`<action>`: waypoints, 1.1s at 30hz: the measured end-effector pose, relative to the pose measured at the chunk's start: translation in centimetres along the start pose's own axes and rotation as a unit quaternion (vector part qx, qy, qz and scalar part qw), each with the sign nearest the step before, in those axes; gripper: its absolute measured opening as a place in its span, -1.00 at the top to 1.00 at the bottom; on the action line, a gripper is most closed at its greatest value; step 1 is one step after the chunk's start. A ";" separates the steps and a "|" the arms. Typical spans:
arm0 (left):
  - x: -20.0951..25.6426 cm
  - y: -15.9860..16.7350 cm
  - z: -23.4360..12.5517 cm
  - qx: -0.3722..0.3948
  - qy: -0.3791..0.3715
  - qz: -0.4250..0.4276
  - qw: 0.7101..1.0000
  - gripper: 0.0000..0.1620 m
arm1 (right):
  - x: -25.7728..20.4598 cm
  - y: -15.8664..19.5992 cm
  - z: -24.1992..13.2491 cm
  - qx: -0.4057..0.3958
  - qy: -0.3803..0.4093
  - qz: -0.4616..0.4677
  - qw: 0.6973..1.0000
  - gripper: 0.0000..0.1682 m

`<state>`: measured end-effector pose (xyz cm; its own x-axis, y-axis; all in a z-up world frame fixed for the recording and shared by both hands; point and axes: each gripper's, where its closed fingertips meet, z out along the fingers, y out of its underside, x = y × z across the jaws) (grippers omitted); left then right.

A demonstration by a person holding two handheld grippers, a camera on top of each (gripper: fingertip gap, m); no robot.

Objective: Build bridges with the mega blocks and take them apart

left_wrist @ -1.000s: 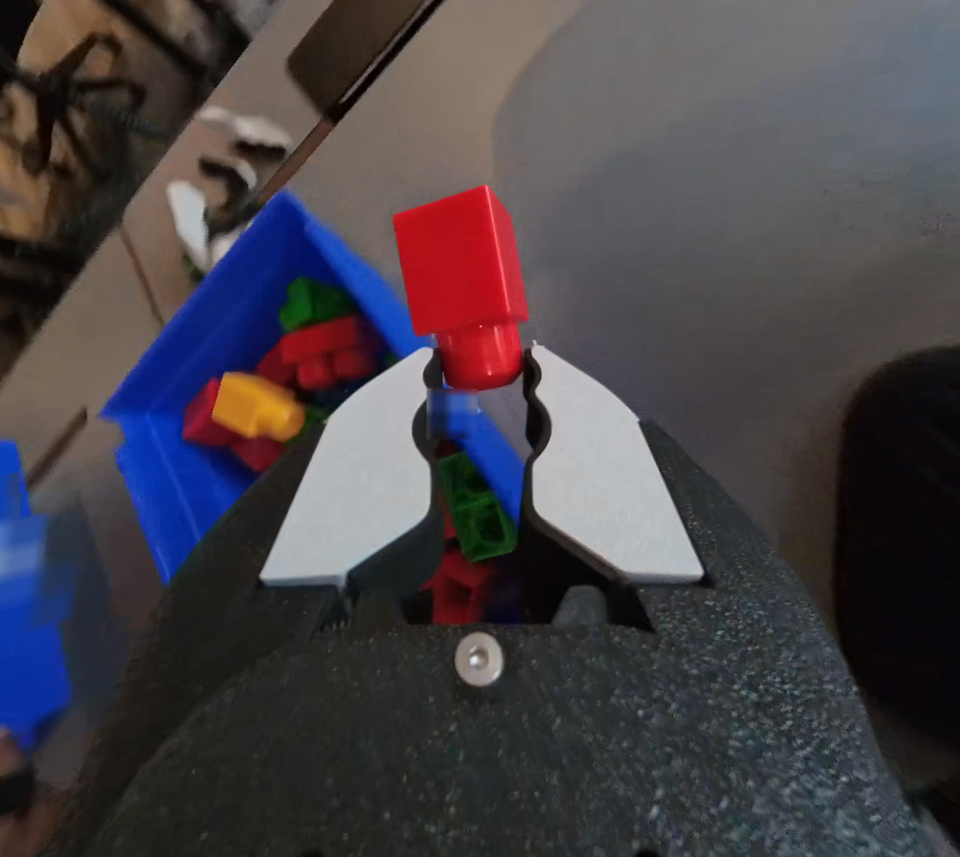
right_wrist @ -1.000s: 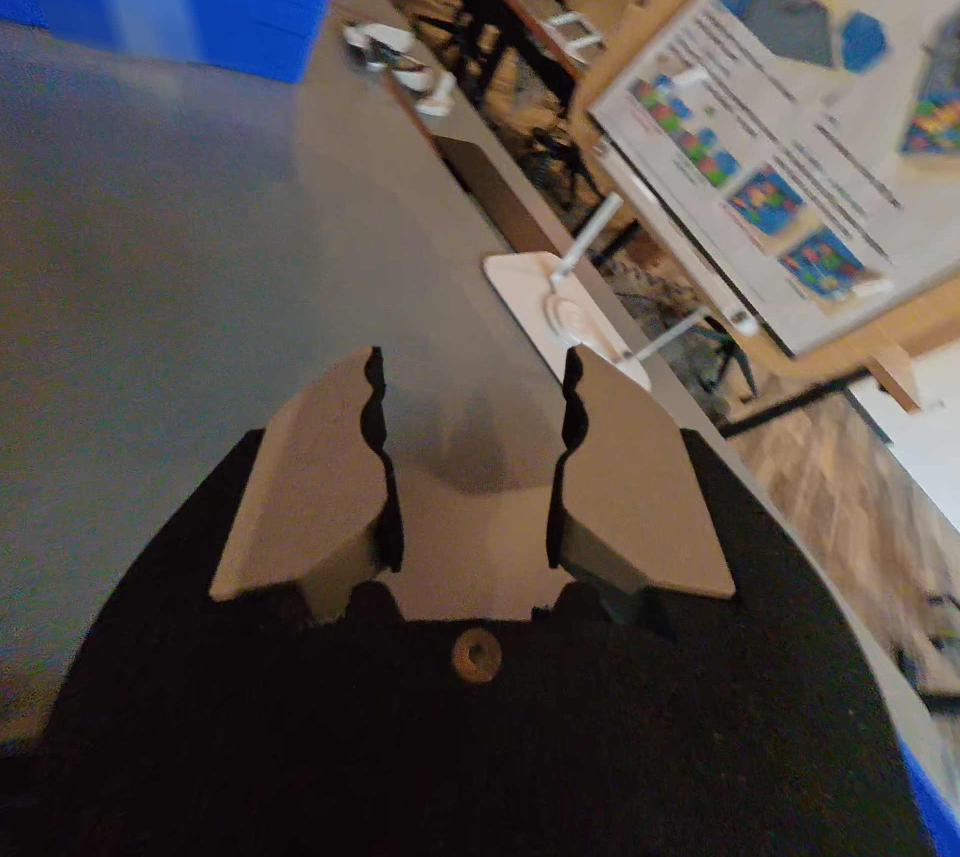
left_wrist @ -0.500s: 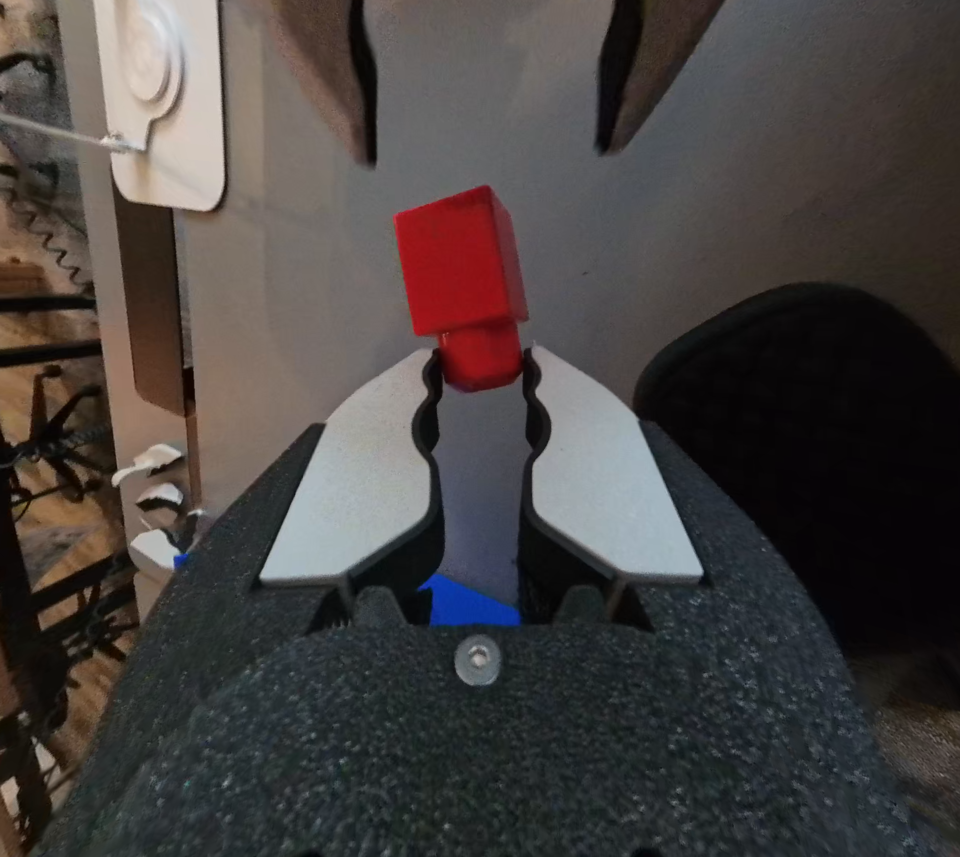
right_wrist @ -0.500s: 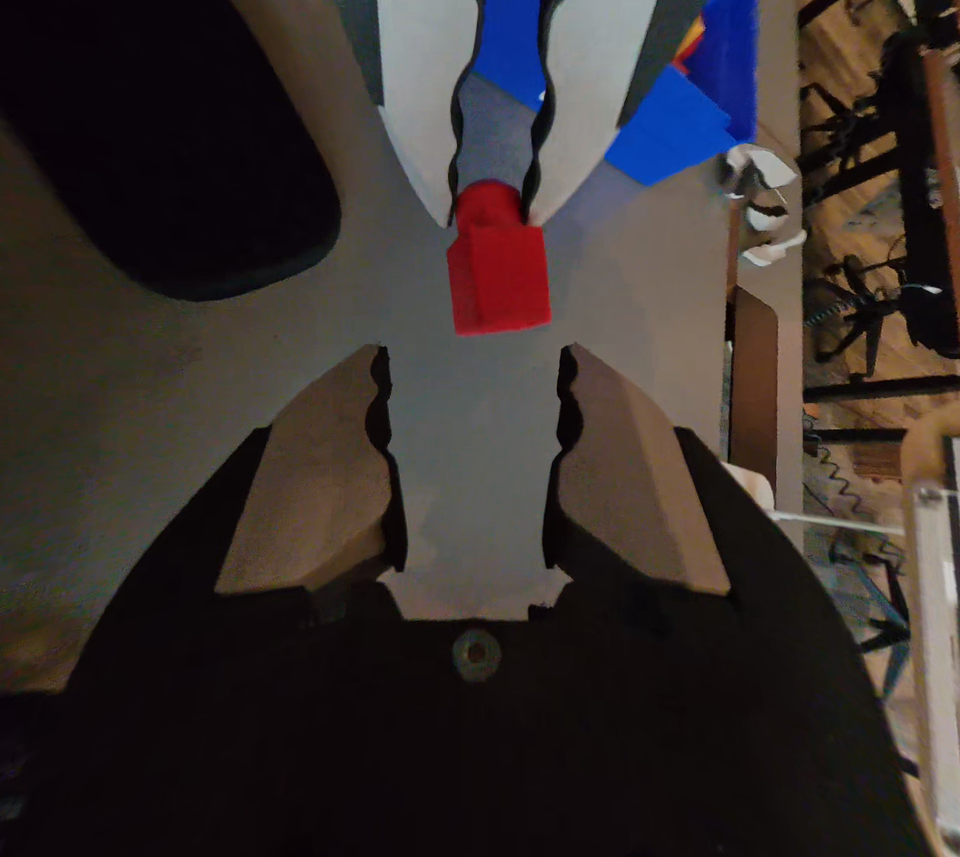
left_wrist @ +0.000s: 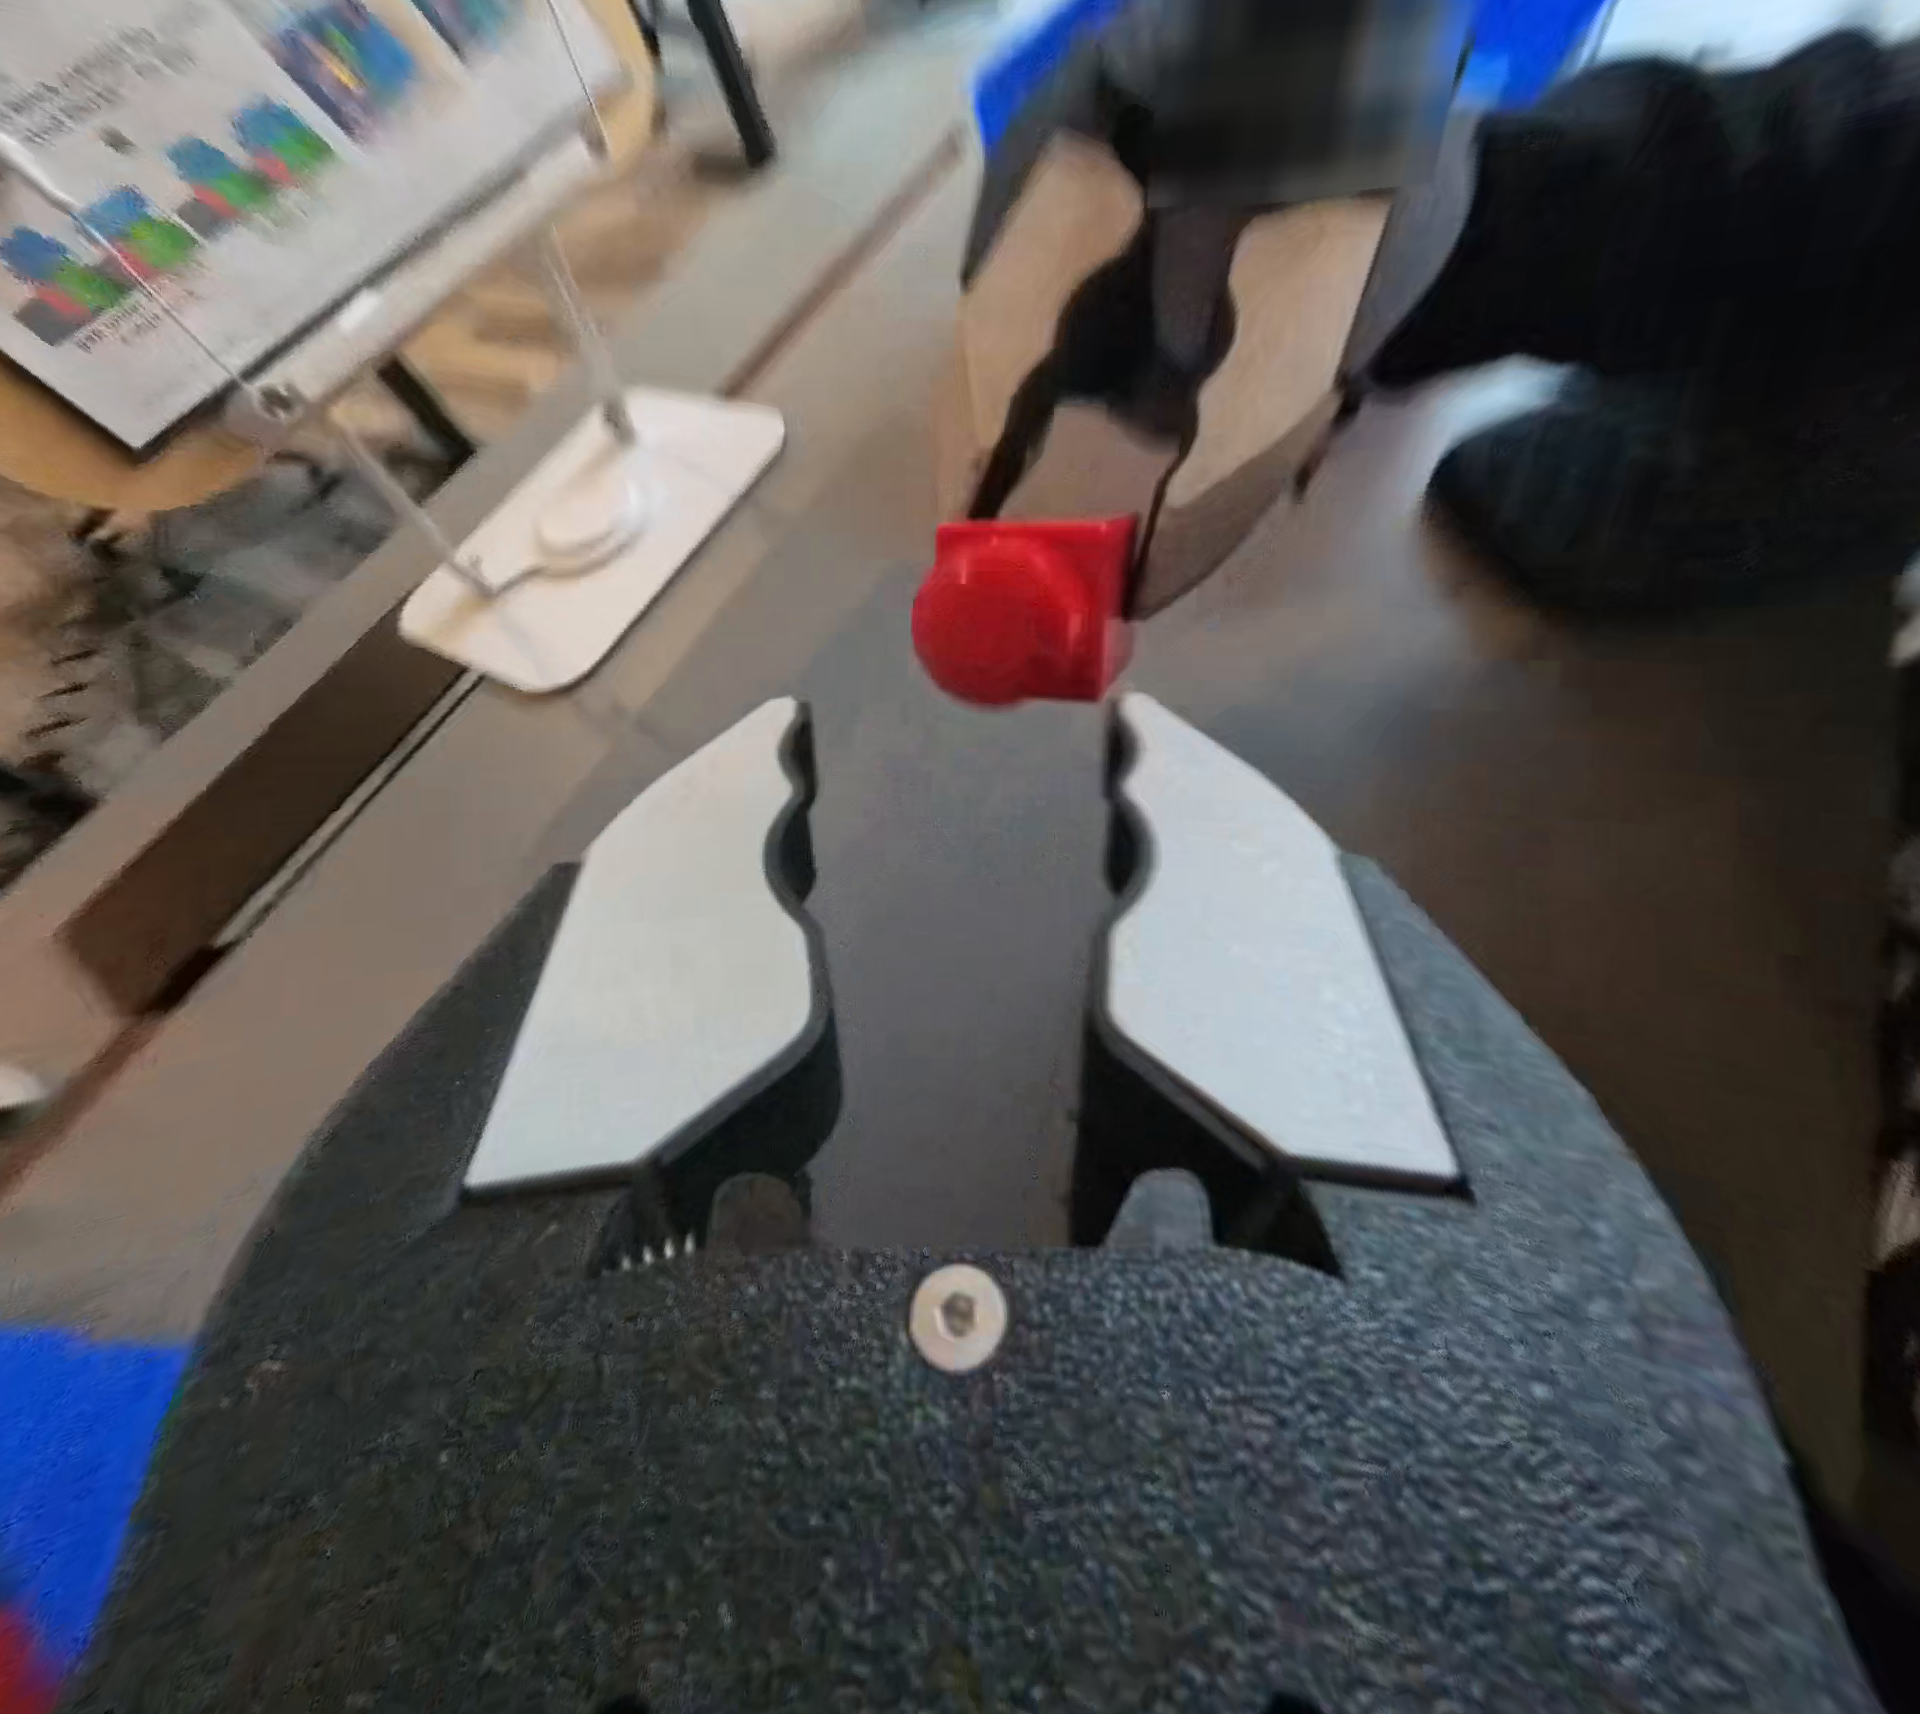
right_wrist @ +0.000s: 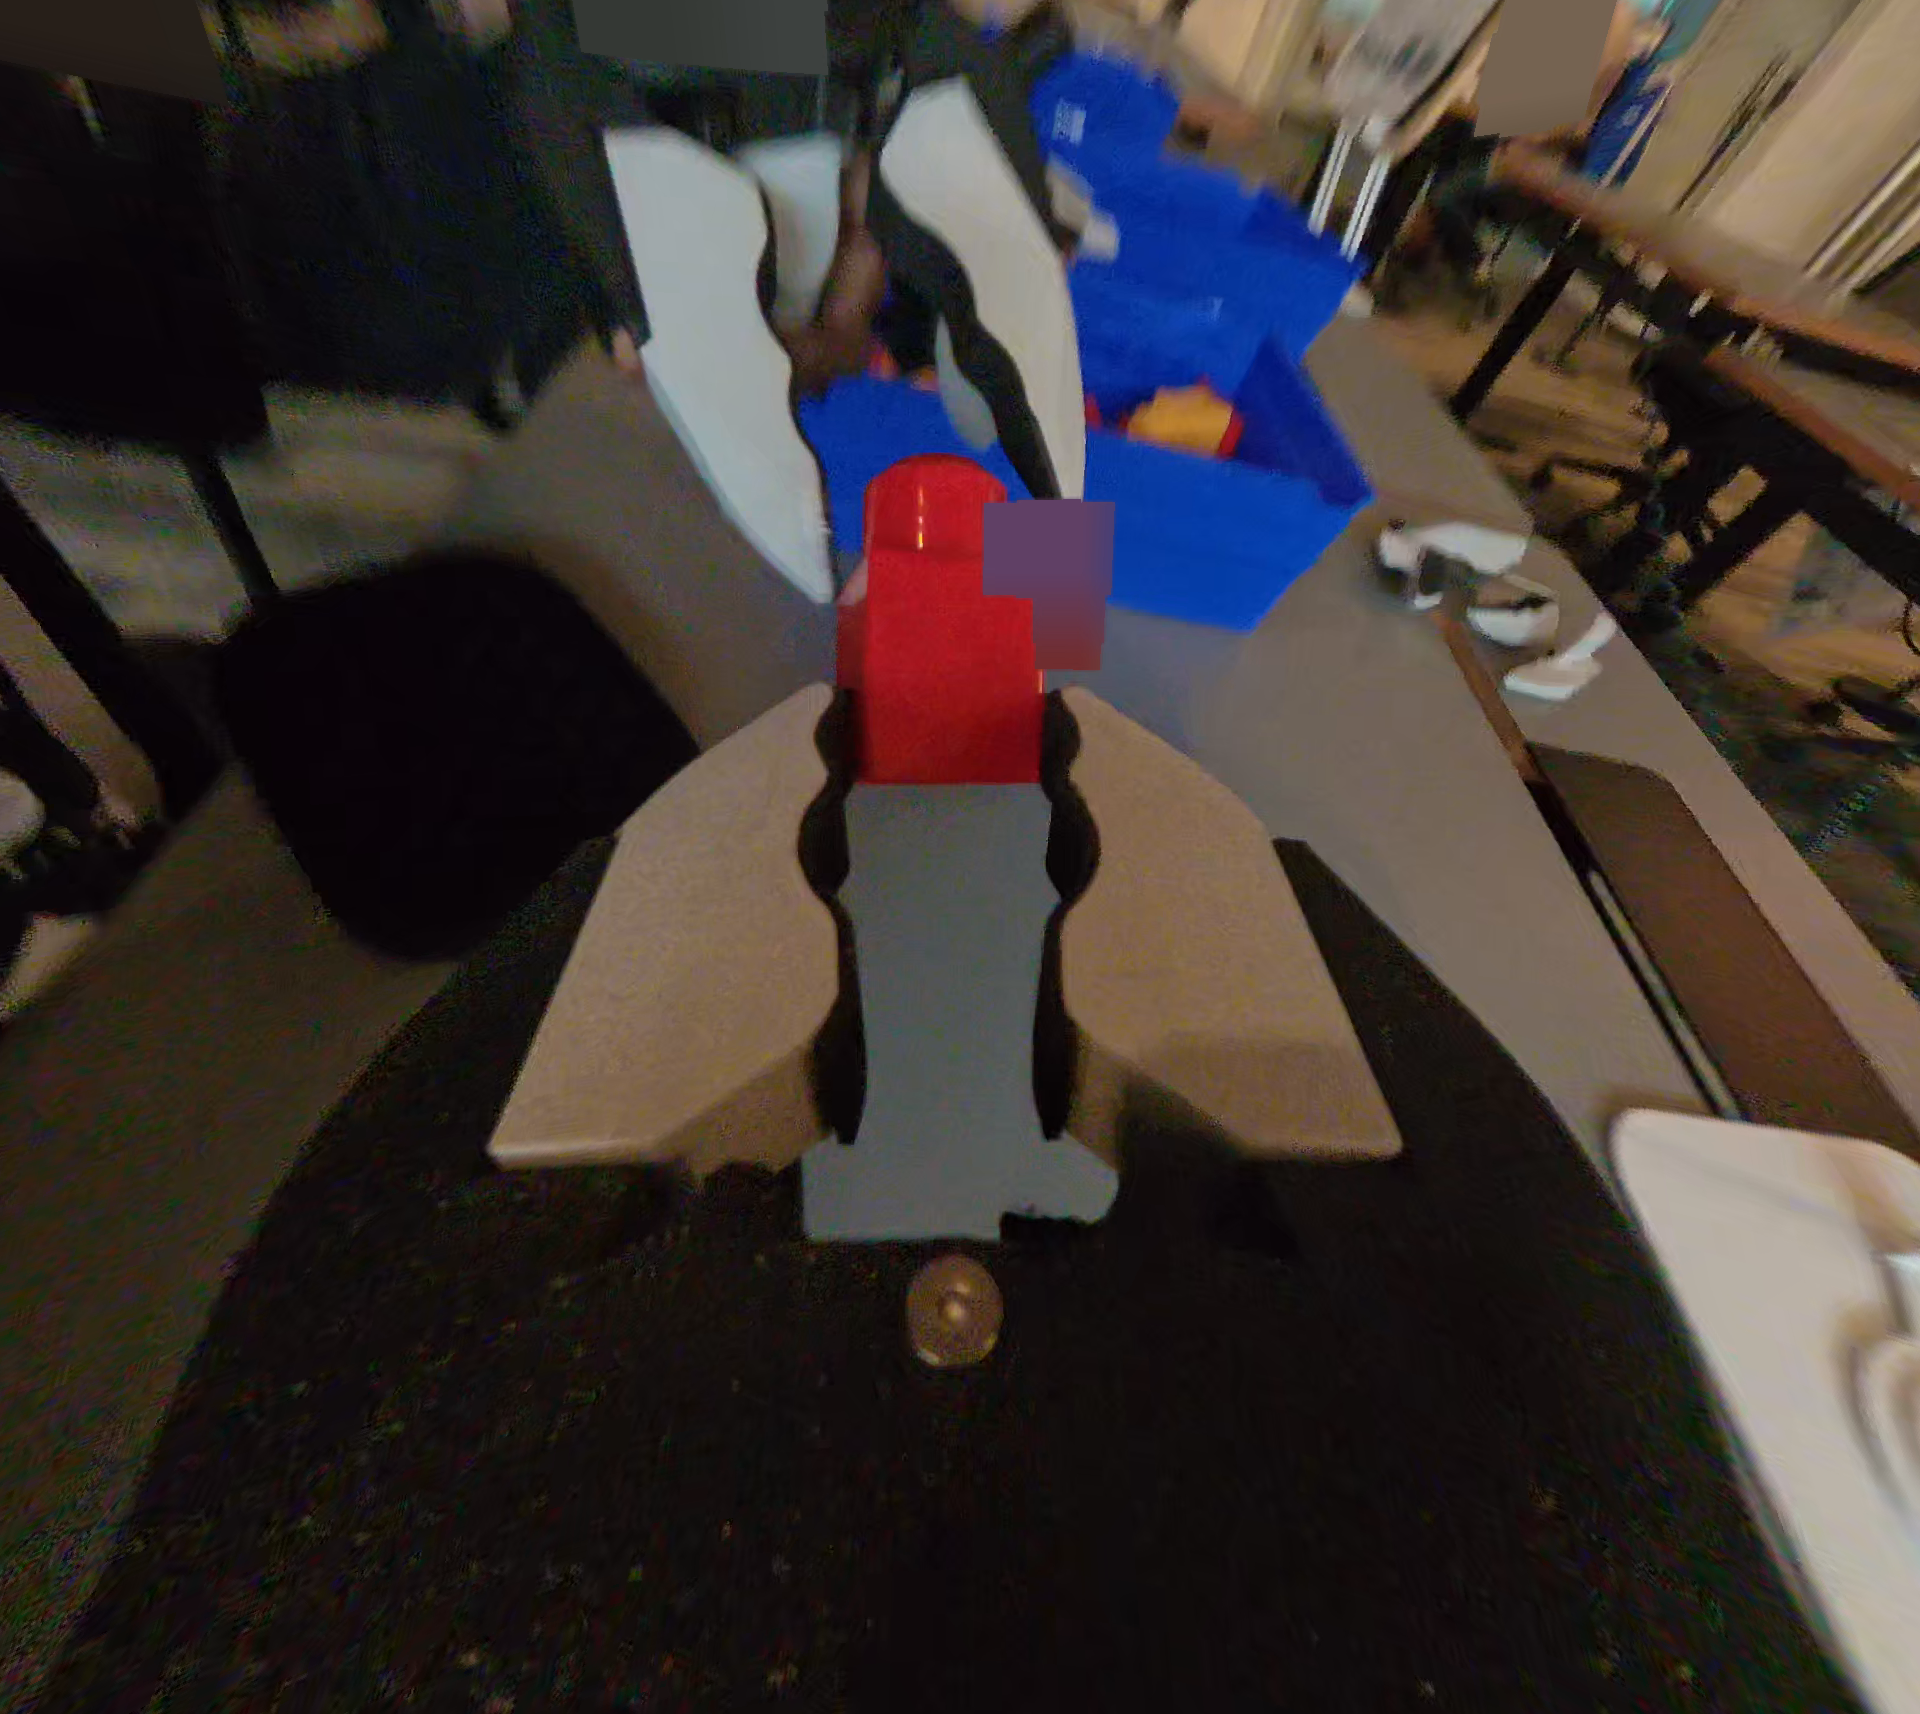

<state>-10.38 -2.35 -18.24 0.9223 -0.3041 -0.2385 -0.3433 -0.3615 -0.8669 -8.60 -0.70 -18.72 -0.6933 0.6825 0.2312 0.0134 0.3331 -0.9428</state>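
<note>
A red single-stud mega block (right_wrist: 935, 667) is gripped by its square body between the tips of my right gripper (right_wrist: 948, 719), stud pointing away from it. In the left wrist view the same red block (left_wrist: 1023, 610) floats just past my left gripper (left_wrist: 958, 708), stud facing it. My left gripper is open and empty, its tips a short way from the stud. In the right wrist view its white fingers (right_wrist: 717, 334) stand spread behind the block. The block is held above the grey table (right_wrist: 1299, 729).
A blue bin (right_wrist: 1226, 542) with loose coloured blocks stands on the table behind the left gripper. A white stand base (left_wrist: 603, 552) carries a picture sheet (left_wrist: 208, 106) at the table edge. A black rounded object (right_wrist: 436, 729) lies on the table. The grippers are tip to tip, or close to it.
The red block has passed from my left gripper to my right. The right gripper closed on its body, and the left opened and drew back off the stud. Both views swung around.
</note>
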 end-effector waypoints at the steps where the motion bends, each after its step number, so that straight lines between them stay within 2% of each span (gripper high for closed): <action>1: 0.1 -0.9 -0.4 0.050 0.012 -0.040 0.998 0.24 | 0.2 -0.8 -0.5 0.044 0.003 0.025 0.999 0.59; 3: 0.7 -2.1 -0.7 0.127 0.047 -0.111 0.985 0.21 | 0.6 -2.2 -1.3 0.118 0.002 0.064 0.991 0.59; 6: 1.1 -3.0 -0.4 0.195 0.058 -0.158 0.966 0.25 | 0.3 -3.5 -1.8 0.178 -0.016 0.096 0.979 0.59; 9: 1.8 -3.9 -0.2 0.231 0.076 -0.175 0.954 0.33 | -0.2 -3.7 -1.4 0.184 -0.027 0.102 0.977 0.59; 12: 2.1 -4.3 -0.2 0.249 0.083 -0.174 0.949 0.59 | -0.6 -4.1 -1.3 0.195 -0.040 0.111 0.974 0.59; 15: 2.5 -4.0 -0.3 0.239 0.081 -0.151 0.956 0.59 | -1.0 -3.7 -1.2 0.177 -0.050 0.109 0.977 0.59; 18: 3.3 -2.7 0.2 0.193 0.090 -0.124 0.969 0.59 | -1.6 -2.3 -1.1 0.100 -0.072 0.099 0.987 0.56; 19: 3.6 -2.2 0.4 0.171 0.093 -0.114 0.974 0.59 | -1.5 -2.0 -1.3 0.071 -0.067 0.080 0.992 0.50; 23: 5.2 0.8 1.8 0.058 0.105 -0.052 0.991 0.59 | -2.4 -1.4 -2.1 -0.083 -0.093 -0.020 0.992 0.49; 28: 6.8 2.9 3.4 -0.021 0.126 0.002 0.992 0.59 | -4.5 1.3 -2.0 -0.297 -0.150 -0.078 0.940 0.47; 31: 7.1 2.9 3.7 -0.025 0.132 0.011 0.991 0.59 | -5.2 2.9 -1.7 -0.361 -0.163 -0.095 0.913 0.47; 33: 7.2 2.8 3.7 -0.021 0.135 0.012 0.991 0.59 | -5.1 3.7 -1.5 -0.385 -0.156 -0.110 0.903 0.55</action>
<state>-4.05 -2.25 -24.04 0.8353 -0.5347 -0.1278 -0.3763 -0.3865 -0.8420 -3.94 -2.01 -23.06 -0.9082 0.3676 0.2000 0.2641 0.8742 -0.4076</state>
